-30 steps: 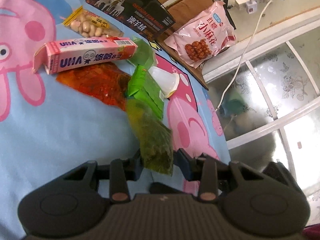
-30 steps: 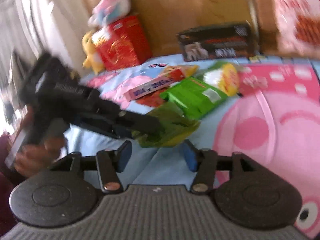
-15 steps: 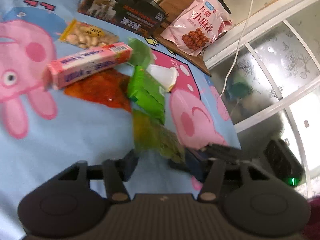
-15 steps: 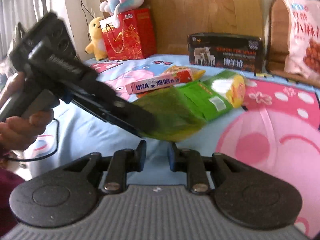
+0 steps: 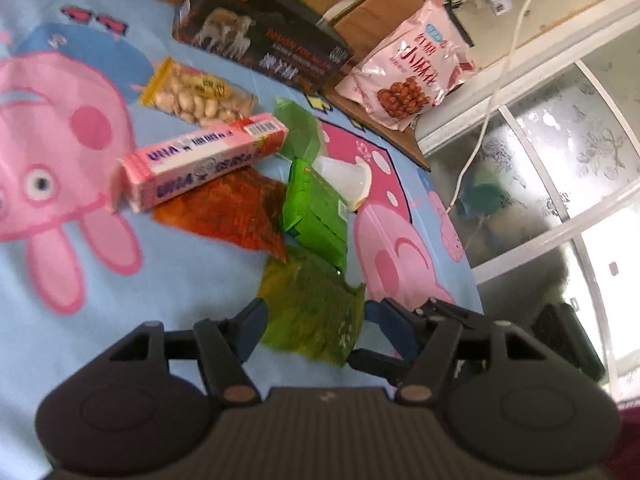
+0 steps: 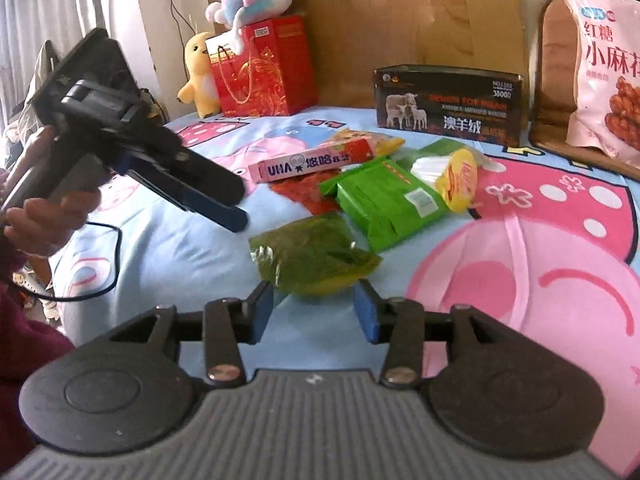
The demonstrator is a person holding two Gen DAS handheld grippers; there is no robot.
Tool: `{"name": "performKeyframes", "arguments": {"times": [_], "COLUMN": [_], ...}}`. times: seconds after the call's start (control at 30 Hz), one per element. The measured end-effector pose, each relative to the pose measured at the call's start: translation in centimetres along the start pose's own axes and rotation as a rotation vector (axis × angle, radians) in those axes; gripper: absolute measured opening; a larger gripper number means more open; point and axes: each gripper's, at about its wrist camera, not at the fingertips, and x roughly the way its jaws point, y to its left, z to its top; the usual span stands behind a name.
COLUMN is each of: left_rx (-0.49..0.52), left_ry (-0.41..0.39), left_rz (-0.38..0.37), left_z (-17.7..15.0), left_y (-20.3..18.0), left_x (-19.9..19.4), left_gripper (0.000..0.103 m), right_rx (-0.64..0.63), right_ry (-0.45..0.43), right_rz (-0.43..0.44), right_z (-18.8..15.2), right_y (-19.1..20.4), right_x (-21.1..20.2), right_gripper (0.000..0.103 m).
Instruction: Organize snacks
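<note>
carefully now: olive-green pickle pouch (image 6: 314, 258) lying flat on the cartoon bedspread (image 5: 80, 280), nearest item of the snack cluster, just in front of the bright green packet (image 6: 384, 204) and the red pouch (image 5: 232, 212). right gripper (image 6: 314, 306) low at the pouch's near edge, jaws having just been opening, now spread either side of it with a gap at each pad, so nothing pinched. left gripper (image 6: 228, 208) (lifted clear to the left, in the person's hand (image 6: 48, 216)) also having just been opening, jaws parted and empty; from its own view the pouch showing between the fingers (image 5: 252, 326) but untouched as far as can be told. judged step: regrasp of the pouch by the right side. best done by sliding forward until a good strip of the sealed edge sits between the pads, keeping low and level, closing on film rather than bulging contents, then lifting straight up so the green packet and pink box (image 5: 200, 160) stay put. limp bag, likely to sag.
</note>
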Motion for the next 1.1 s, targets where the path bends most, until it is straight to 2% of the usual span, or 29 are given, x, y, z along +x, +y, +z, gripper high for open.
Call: {"name": "performKeyframes", "arguments": {"times": [0.17,0.33,0.43,0.57,0.63,0.67,0.7,0.77,0.83,0.97,1.0,1.1], "left_rx": [-0.002,0.038,0.011,-0.052,-0.078,-0.089,-0.097,-0.108,-0.102,-0.072,-0.061,-0.008], "left_ry": [0.002,-0.003,-0.032,-0.054,-0.070,-0.078,-0.085,-0.093,-0.085,-0.059,-0.063,-0.098], "left_rz": [-0.046,-0.049,-0.060,-0.059,-0.057,-0.053,-0.059,-0.084,-0.111,-0.161,-0.175,-0.155], "left_z": [0.6,-0.2,-0.8,-1.4,-1.7,-1.9,-1.9,-2.0,-2.0,-1.4,-0.9,2.0], "left_y": [-0.4,-1.1,-0.5,1.1,1.8,2.0,2.0,2.0,1.7,0.3,-0.1,-1.5], "left_x": [1.3,1.9,1.2,-0.6,-1.4,-1.8,-1.9,-2.1,-1.8,-0.5,-0.4,-0.6], "left_gripper": [0.062,0.057,0.058,0.061,0.064,0.070,0.079,0.085,0.083,0.065,0.063,0.060], "right_rx": [-0.007,0.035,0.001,-0.019,-0.001,0.017,0.055,0.164,0.238,0.382,0.397,0.361], "right_ry": [-0.005,-0.018,-0.023,-0.020,-0.020,-0.023,-0.035,-0.053,-0.063,-0.108,-0.129,-0.161], "right_rz": [-0.053,0.000,0.036,0.032,0.038,0.048,0.069,0.141,0.164,0.239,0.247,0.203], "right_z": [0.0,0.2,0.5,0.7,0.7,0.7,0.7,0.9,0.9,1.1,1.5,3.6], "right_y": [-0.2,0.1,1.6,2.4,2.2,2.1,1.8,0.5,-0.4,-2.2,-2.5,-2.8], "right_x": [-0.2,0.8,1.8,2.2,2.0,1.8,1.5,1.1,1.0,0.6,0.5,0.4], "right_gripper": [0.051,0.052,0.045,0.042,0.039,0.038,0.032,0.032,0.031,0.031,0.030,0.030]}}
